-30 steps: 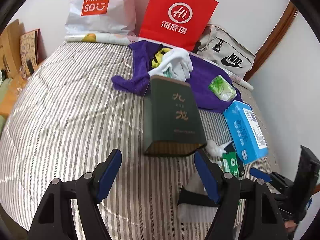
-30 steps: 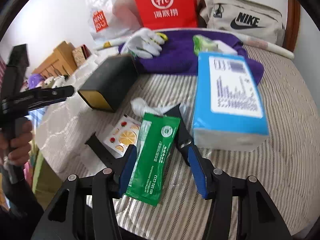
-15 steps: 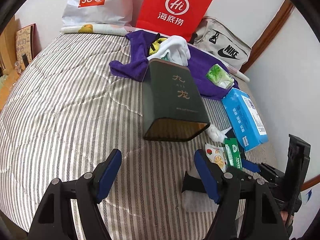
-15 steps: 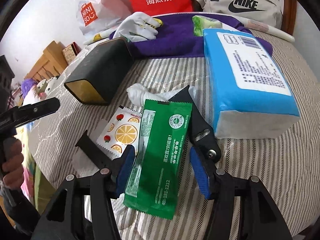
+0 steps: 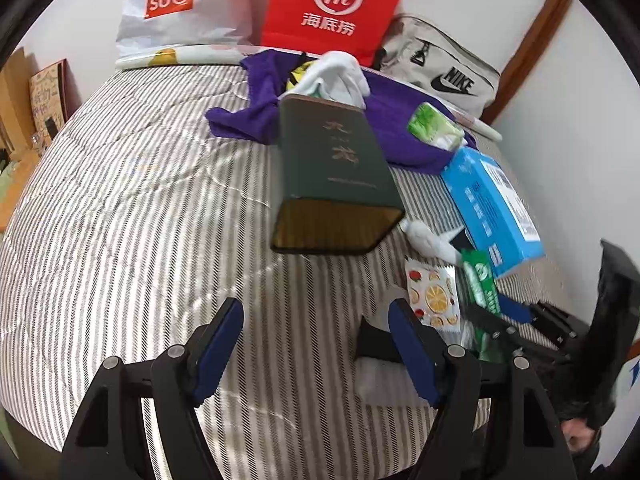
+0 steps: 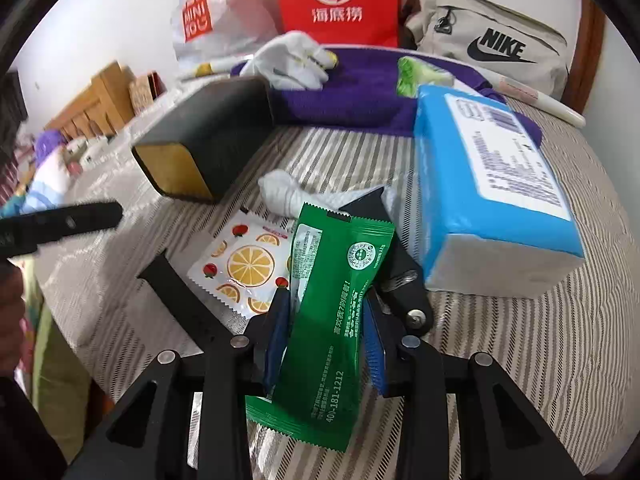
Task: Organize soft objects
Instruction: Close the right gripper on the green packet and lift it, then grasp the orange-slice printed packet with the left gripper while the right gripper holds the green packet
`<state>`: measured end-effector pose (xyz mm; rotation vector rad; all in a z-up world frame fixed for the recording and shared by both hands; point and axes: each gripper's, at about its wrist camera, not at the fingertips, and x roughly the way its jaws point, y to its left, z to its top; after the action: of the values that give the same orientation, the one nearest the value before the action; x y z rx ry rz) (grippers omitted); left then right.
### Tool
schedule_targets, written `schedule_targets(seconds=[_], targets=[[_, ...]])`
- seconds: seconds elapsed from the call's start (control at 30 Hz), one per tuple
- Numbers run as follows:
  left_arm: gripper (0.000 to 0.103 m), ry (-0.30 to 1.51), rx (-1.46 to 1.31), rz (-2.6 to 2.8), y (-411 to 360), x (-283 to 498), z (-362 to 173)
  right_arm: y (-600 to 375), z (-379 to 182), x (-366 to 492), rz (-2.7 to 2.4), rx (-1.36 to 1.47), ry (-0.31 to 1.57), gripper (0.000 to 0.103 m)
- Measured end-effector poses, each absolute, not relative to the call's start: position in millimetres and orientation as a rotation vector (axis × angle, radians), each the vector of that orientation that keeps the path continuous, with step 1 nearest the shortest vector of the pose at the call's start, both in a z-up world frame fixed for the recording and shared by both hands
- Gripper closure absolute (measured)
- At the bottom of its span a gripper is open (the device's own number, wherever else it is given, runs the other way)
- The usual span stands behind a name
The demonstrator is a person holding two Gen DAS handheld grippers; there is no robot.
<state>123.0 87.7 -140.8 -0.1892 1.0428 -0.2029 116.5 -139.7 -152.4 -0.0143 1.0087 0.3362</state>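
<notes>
My right gripper [image 6: 325, 320] is shut on a green wipe packet [image 6: 340, 300], its blue pads pressing both sides of it; the packet also shows in the left wrist view [image 5: 480, 284]. A fruit-print sachet [image 6: 244, 264] lies just left of it. A blue tissue pack [image 6: 488, 200] lies to the right. White gloves [image 6: 292, 60] and a small green tissue pack [image 6: 416, 76] rest on a purple cloth [image 6: 352, 100] at the back. My left gripper [image 5: 316, 344] is open and empty above the striped bed [image 5: 120, 200], in front of a dark green tin [image 5: 332, 176].
A red paper bag [image 5: 332, 4], a Miniso plastic bag [image 5: 176, 8] and a beige Nike bag [image 5: 440, 68] stand along the wall. A crumpled white tissue [image 6: 280, 192] and a black clip [image 6: 400, 276] lie near the packet. Wooden furniture [image 6: 104, 96] stands left of the bed.
My right gripper has closed its fingers onto the green packet, which earlier lay between open fingers. The left gripper has drawn back and up slightly.
</notes>
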Motion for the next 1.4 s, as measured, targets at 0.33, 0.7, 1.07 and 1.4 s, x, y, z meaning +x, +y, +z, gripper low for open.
schedule_targets(seconds=[0.33,0.7,1.07,1.4], targets=[[0.030,1.063,-0.134,-0.243,51,112,-146,-169,-130,90,0.381,0.018,0.953,0.068],[0.030,1.029,0.045,-0.301,-11,127,-146,-199,-129,64,0.376,0.005,0.936,0.069],[0.030,1.076,0.072,-0.323,-33,140,-162,-234,-151,70,0.298,0.029,0.979,0.069],[0.026,1.079,0.117,-0.313,-47,148,-169,-242,-159,76,0.289,0.059,0.992,0.069]])
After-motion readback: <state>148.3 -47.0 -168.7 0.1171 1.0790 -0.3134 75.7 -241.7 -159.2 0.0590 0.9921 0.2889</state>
